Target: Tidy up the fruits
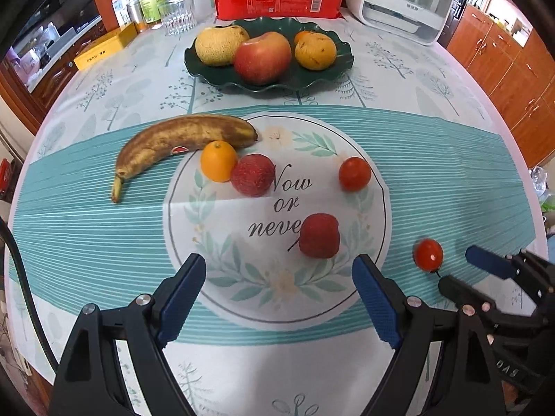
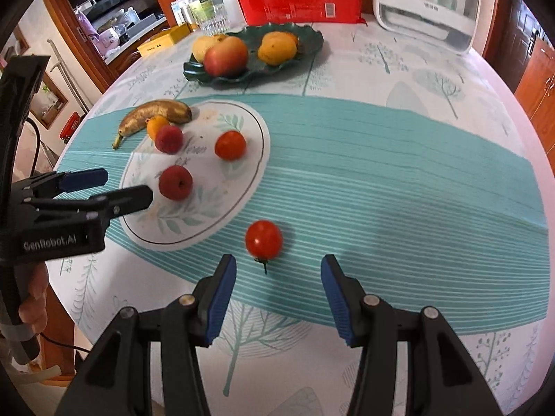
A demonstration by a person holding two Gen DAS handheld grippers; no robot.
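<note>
On the bench (image 1: 433,79), under a tree-print cloth with a teal striped band, the loose fruit runs left to right in the left wrist view: a browned banana (image 1: 173,142) at about ten o'clock from the printed circle's middle, a small orange fruit (image 1: 218,161) touching its underside, and a red bumpy fruit (image 1: 252,179) pressed against that one. Further right, a second red bumpy fruit (image 1: 319,235) lies at about five o'clock in the circle, a cherry tomato (image 1: 354,174) sits at two o'clock near the circle's edge, and another cherry tomato (image 1: 428,254) rests on the teal stripes outside the circle. At twelve o'clock, well apart from these, a dark green scalloped plate (image 1: 208,66) holds a yellowish round fruit (image 1: 220,45), an apple (image 1: 262,57) and an orange fruit (image 1: 315,50) side by side. The left claw (image 1: 279,294) hovers over the circle's near edge, spread wide and holding nothing. The right claw (image 2: 277,294) is likewise spread wide and empty, the outer tomato (image 2: 263,240) lying just beyond its blue fingertips (image 2: 222,298), at twelve o'clock.
</note>
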